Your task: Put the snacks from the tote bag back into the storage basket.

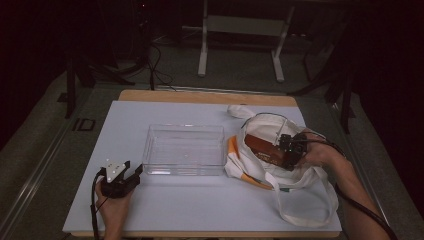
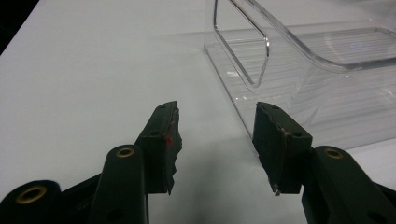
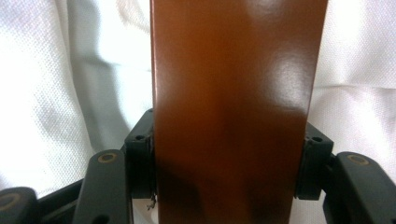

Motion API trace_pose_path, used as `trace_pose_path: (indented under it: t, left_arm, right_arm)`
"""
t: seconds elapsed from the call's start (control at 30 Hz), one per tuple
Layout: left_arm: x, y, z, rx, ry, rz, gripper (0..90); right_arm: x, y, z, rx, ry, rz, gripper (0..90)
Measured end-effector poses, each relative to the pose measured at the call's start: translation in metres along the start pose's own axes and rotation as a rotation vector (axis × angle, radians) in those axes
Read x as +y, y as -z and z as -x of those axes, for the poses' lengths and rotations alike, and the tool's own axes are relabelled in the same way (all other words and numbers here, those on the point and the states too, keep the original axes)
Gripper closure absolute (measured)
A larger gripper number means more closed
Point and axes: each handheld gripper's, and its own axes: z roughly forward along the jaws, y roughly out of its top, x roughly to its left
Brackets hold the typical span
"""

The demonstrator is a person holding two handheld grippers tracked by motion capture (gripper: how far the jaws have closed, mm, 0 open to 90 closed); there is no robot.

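R claw (image 3: pixel 227 168) clamped on brown box (image 3: pixel 233 102), box half inside white tote bag (image 1: pixel 280 165), prob. being pulled out. L claw (image 2: pixel 217 140) wide open, empty, clear tray (image 2: pixel 299 60) just ahead. Transfer to tray left.

Bare forearms, no sleeves, black two-jaw left gripper (image 1: pixel 134 173) with grey three-cornered plate, brass-ringed screw holes, trailing black cables, black right gripper (image 1: pixel 287 150)

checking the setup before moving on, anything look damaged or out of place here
Only wear: the pads on the left gripper look ragged and chipped along their inner edges. The clear tray sits square, and the brown box is clamped in the right gripper over the white bag.
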Motion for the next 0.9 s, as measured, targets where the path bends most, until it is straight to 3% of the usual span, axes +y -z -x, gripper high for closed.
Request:
trace_pose_path:
  t: [0.9]
  left_arm:
    - [0.000, 0.000, 0.000, 0.001, -0.002, 0.000, 51.3]
  right_arm:
    - [-0.010, 0.010, -0.003, 0.024, -0.014, 0.015, 42.6]
